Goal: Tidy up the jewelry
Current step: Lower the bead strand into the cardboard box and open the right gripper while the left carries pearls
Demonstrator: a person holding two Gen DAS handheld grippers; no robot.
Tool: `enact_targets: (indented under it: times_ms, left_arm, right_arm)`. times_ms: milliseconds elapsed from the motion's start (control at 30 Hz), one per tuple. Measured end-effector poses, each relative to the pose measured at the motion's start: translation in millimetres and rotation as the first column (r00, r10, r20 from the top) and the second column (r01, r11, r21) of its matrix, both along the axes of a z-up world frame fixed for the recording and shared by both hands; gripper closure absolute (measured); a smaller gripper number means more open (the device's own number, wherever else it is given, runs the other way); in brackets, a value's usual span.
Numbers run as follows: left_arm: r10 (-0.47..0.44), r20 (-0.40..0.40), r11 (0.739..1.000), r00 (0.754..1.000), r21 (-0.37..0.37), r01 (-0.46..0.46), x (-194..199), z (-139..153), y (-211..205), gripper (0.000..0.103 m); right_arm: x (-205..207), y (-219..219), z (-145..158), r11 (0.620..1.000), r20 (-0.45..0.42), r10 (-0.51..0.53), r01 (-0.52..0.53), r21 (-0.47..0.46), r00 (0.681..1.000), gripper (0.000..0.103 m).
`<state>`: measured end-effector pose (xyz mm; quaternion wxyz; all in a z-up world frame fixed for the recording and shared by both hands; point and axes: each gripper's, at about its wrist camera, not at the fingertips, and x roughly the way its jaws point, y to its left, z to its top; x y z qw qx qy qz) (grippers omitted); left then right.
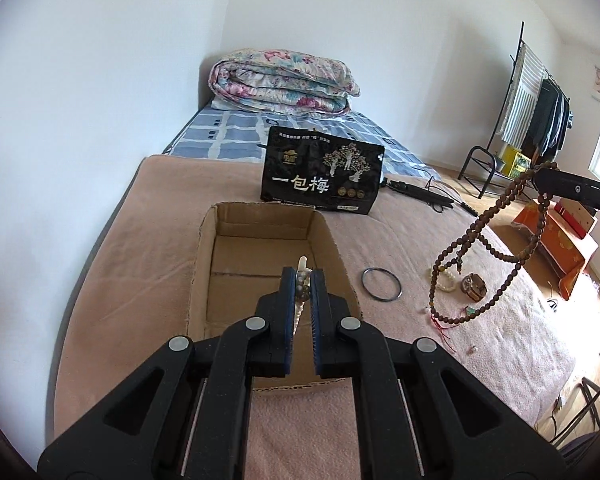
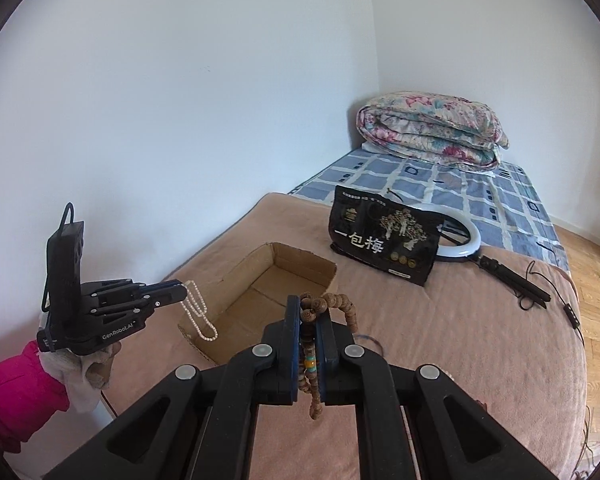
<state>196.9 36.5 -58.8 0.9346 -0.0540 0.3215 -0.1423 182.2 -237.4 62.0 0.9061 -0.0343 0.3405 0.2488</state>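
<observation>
In the left wrist view my left gripper (image 1: pixel 304 275) is shut on a white pearl necklace (image 1: pixel 302 266), held over the open cardboard box (image 1: pixel 260 220) on the pink blanket. The right wrist view shows that gripper (image 2: pixel 183 291) beside the box's (image 2: pixel 300 262) left rim, with the pearl necklace (image 2: pixel 199 316) dangling in loops. My right gripper (image 2: pixel 309 304) is shut on a long brown bead necklace (image 2: pixel 332 302). From the left it (image 1: pixel 539 175) hangs at the right, its brown beads (image 1: pixel 480 236) draped above a dark bangle (image 1: pixel 381 284), a white bead bracelet (image 1: pixel 448 283) and a brown trinket (image 1: pixel 474 287).
A black snack bag (image 1: pixel 322 176) stands behind the box, with a ring light (image 2: pixel 466 240) and its black stand behind it. A folded floral quilt (image 1: pixel 280 84) lies at the bed's head. A clothes rack (image 1: pixel 540 100) stands by the far wall. A gloved hand (image 2: pixel 88 364) in a pink sleeve holds the left gripper.
</observation>
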Motion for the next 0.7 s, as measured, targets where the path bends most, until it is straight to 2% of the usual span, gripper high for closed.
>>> enact_targets:
  times_ms: [433,700]
  left_arm:
    - [0.051,-0.041,0.998,0.998,-0.026,-0.052,18,-24,38,0.098]
    - [0.045,-0.062,0.998,0.997,-0.037,-0.048,24,-36,40,0.098]
  right_arm:
    - [29,77,-16,0.996,-0.02,0.091,-0.091,0.008,0.996,0.099]
    - [45,97,-46,0.995,-0.065,0.101,-0.102,-0.011,0.993,0.099]
